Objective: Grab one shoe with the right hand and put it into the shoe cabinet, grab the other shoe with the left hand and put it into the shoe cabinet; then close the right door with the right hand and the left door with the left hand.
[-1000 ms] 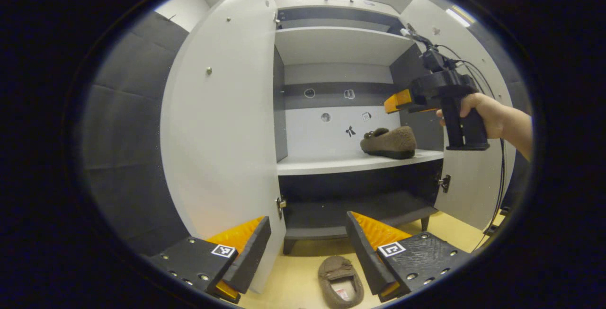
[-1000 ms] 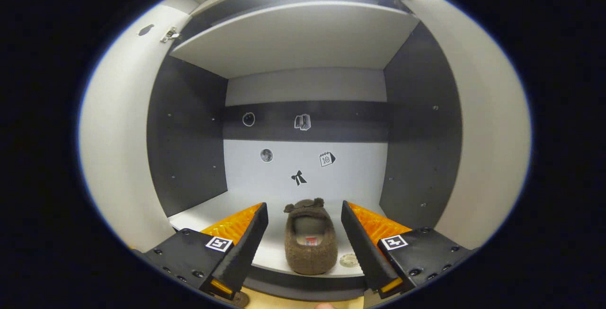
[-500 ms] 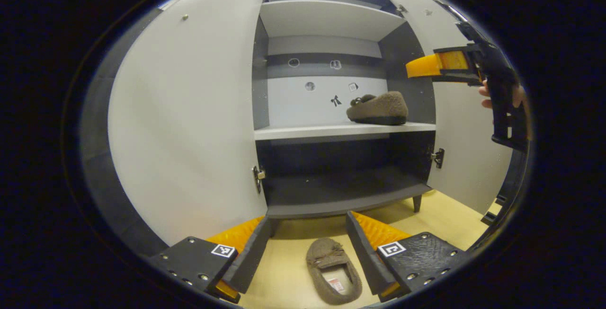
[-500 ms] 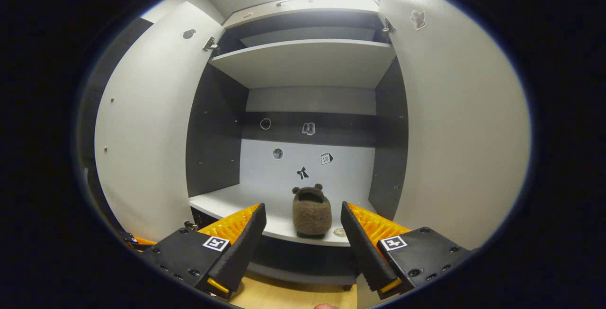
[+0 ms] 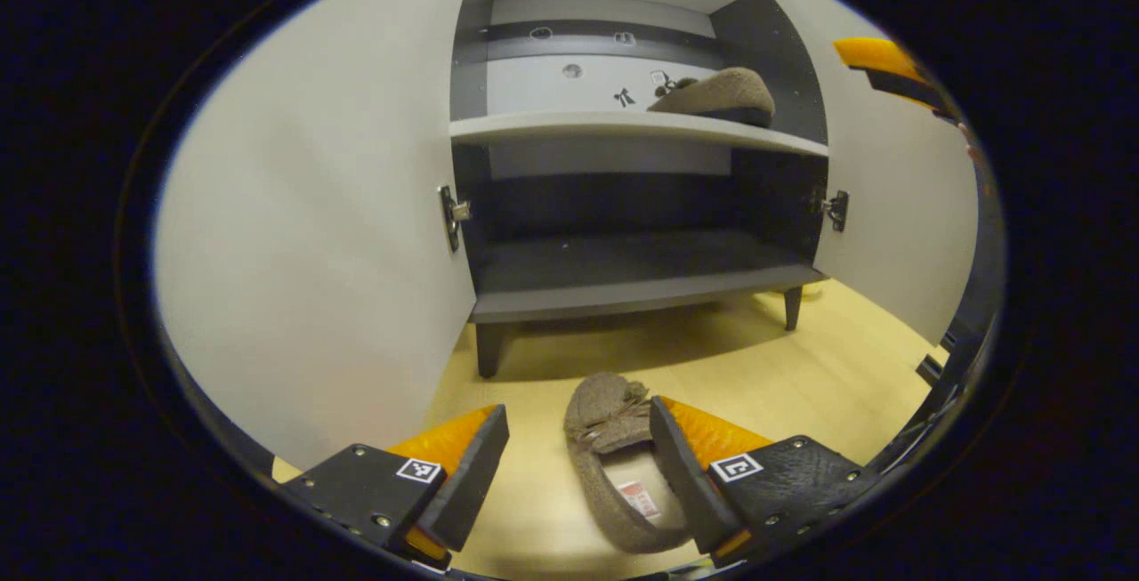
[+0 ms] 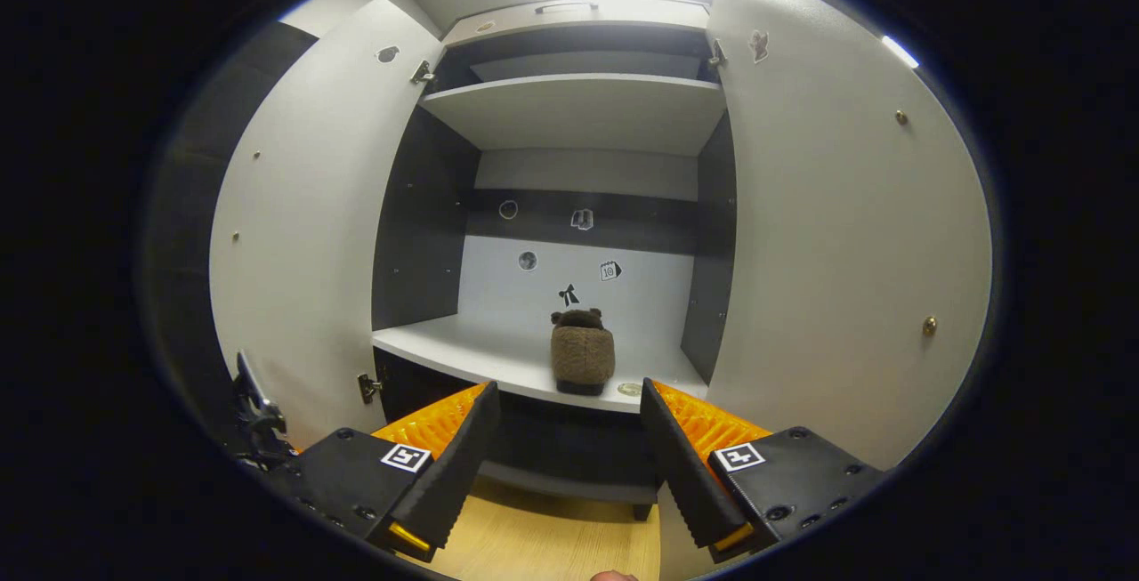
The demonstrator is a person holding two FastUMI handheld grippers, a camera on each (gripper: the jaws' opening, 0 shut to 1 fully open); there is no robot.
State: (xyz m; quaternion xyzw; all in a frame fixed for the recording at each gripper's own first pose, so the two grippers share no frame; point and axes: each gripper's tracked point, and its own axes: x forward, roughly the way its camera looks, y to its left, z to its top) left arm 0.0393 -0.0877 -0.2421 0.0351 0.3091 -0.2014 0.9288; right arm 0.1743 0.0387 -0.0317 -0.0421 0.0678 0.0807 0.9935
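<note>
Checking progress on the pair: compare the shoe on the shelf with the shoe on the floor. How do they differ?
The shelf shoe sits inside the cabinet; the floor shoe lies on the wooden floor in front. The shelf shoe is clear of both grippers; the floor shoe lies between the open left gripper fingers, ungripped. Both are brown fuzzy slippers, upright.
</note>
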